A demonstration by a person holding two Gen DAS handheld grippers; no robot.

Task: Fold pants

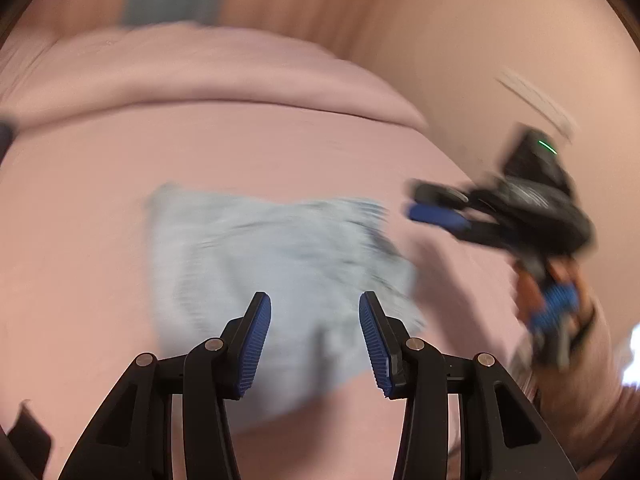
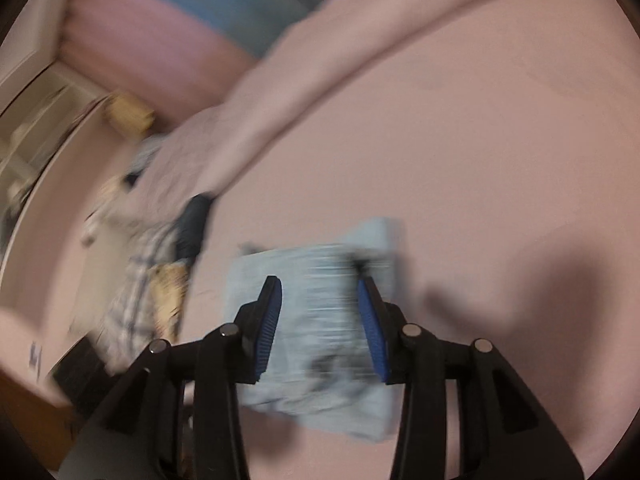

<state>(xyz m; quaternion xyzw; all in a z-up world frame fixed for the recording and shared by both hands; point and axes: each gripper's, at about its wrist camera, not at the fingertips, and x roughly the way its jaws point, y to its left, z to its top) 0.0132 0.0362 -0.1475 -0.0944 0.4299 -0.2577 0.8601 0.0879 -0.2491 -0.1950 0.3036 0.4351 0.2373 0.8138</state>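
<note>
Pale blue pants (image 1: 276, 264) lie folded in a compact bundle on the pink bedsheet (image 1: 100, 208). I see my left gripper (image 1: 315, 344) spread above their near edge, empty; my right gripper (image 2: 320, 328) is spread too, holding nothing.

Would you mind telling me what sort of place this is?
Probably a bedroom: the pale blue pants lie on a pink bedsheet, with a rumpled blanket and a clothes pile nearby.
</note>
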